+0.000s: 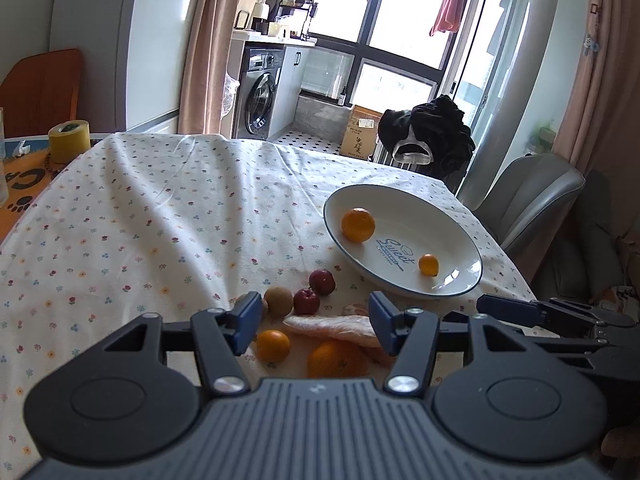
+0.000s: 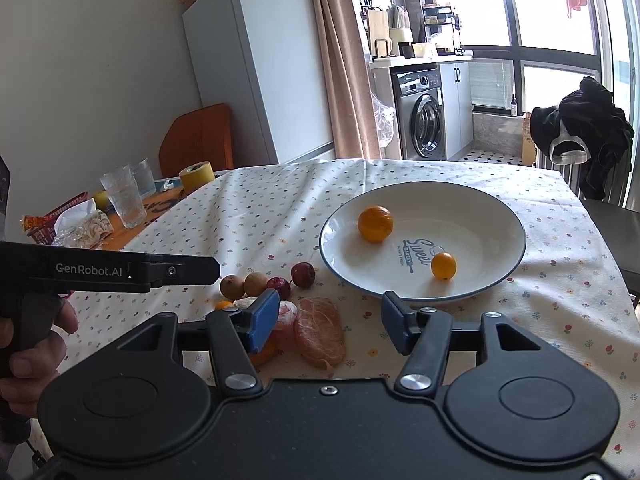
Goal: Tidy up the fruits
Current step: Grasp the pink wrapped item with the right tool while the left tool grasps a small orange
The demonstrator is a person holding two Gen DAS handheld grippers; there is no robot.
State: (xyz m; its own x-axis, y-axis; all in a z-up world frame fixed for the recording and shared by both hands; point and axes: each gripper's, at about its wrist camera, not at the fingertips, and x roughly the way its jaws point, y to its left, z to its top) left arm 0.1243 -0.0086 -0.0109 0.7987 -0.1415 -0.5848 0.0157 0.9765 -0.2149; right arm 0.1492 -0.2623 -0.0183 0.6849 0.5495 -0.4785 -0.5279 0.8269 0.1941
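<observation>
A white plate (image 1: 452,240) (image 2: 480,232) sits on the flowered tablecloth and holds an orange (image 1: 358,225) (image 2: 375,218) and a small kumquat (image 1: 428,265) (image 2: 443,265). In front of the plate lie two red fruits (image 1: 322,281) (image 2: 303,275), brown longans (image 1: 278,300) (image 2: 232,286), peeled citrus segments (image 1: 332,326) (image 2: 320,332) and two more oranges (image 1: 273,345). My left gripper (image 1: 316,322) hovers open just above this pile. My right gripper (image 2: 330,322) is open too, over the peeled segments, and holds nothing.
At the table's far left stand a yellow tape roll (image 1: 69,141) (image 2: 197,174), drinking glasses (image 2: 123,196) and a red basket (image 2: 52,220). A grey chair (image 1: 532,196) stands past the right table edge. The cloth behind the fruit is bare.
</observation>
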